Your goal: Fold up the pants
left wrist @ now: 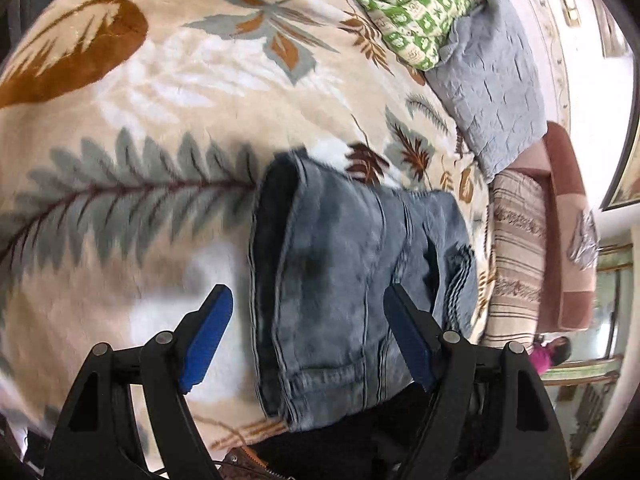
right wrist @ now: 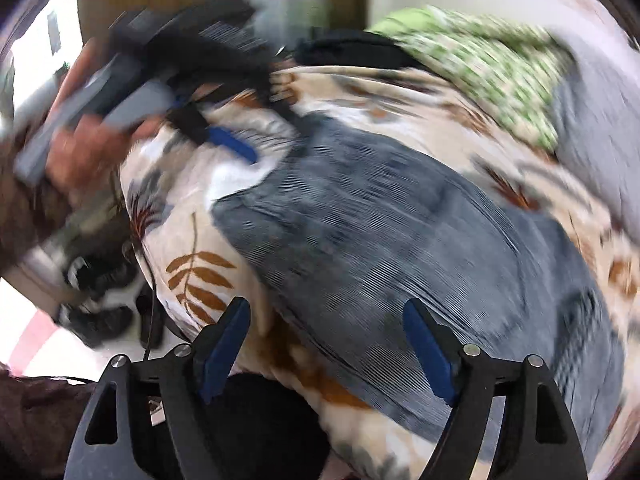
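Blue denim pants (left wrist: pixel 340 276) lie folded in a thick stack on a leaf-patterned blanket (left wrist: pixel 152 92). My left gripper (left wrist: pixel 306 294) hovers above their near end, jaws wide apart, nothing between the blue pads (left wrist: pixel 208 336). The right wrist view is blurred by motion: the pants (right wrist: pixel 392 248) spread across the blanket (right wrist: pixel 180 216), and my right gripper (right wrist: pixel 326 310) hangs over their near edge with jaws wide and nothing gripped. At upper left of that view a hand holds the left gripper (right wrist: pixel 228 140) by its handle.
A green-and-white patterned quilt (left wrist: pixel 416 4) and a grey quilted cover (left wrist: pixel 492 80) lie at the far end of the bed. A striped folded blanket (left wrist: pixel 516 256) and a pink-brown cushion (left wrist: pixel 568 232) sit beside the pants. The bed edge and floor (right wrist: pixel 36 344) show at left.
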Motion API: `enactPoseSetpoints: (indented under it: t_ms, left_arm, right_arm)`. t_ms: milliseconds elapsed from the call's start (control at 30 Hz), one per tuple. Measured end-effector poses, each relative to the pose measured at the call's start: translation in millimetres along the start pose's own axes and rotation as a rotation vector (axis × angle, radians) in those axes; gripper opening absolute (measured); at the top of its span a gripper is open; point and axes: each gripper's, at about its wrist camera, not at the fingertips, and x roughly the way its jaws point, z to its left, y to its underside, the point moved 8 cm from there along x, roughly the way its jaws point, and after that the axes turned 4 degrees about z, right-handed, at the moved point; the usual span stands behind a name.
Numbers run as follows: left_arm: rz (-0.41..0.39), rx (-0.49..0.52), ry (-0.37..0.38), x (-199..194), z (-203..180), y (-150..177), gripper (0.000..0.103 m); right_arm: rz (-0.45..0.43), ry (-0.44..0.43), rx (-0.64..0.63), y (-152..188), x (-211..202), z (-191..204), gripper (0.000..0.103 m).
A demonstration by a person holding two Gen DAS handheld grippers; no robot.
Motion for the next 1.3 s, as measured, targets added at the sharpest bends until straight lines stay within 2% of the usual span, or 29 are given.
enactPoseSetpoints:
  t_ms: [133,267,433,567,633,667,700,733,767,967,1167,1300]
  left_arm:
    - [0.035,0.009,0.031,7,3,-21,0.078]
    - [0.077,0.023,0.040,20,3,-34,0.082]
    - [0.103,0.078,0.070,29,-8,-43,0.087]
    - [0.123,0.158,0.095,36,-25,-39,0.088]
    - [0.112,0.175,0.109,37,-32,-36,0.081]
    - [0.112,0.174,0.120,38,-36,-33,0.060]
    - [0.105,0.173,0.113,37,-38,-32,0.039]
    - [0.092,0.179,0.101,35,-40,-31,0.029]
    - [0.080,0.187,0.088,33,-44,-30,0.026]
    - [0.021,0.204,0.065,10,-72,-25,0.020]
    - [-0.024,0.280,0.089,-10,-147,-17,0.019]
    - [-0.023,0.354,0.086,0,-200,-7,0.019]
  right_arm:
    - [-0.013,0.148,-0.171,-10,21,34,0.080]
    - [-0.031,0.293,-0.304,-11,37,49,0.080]
    - [-0.025,0.382,-0.396,-11,59,61,0.080]
    - [-0.066,0.396,-0.373,-22,60,52,0.075]
    - [-0.055,0.340,-0.341,-26,60,45,0.063]
    - [-0.055,0.313,-0.331,-26,59,44,0.058]
    - [-0.060,0.299,-0.340,-26,56,45,0.038]
    - [-0.068,0.300,-0.360,-26,53,49,0.026]
    - [-0.080,0.317,-0.379,-26,49,51,0.026]
    - [-0.146,0.297,-0.280,-36,10,28,0.021]
    - [-0.225,0.322,-0.172,-32,-45,-2,0.021]
    - [-0.257,0.339,-0.068,-19,-78,-39,0.021]
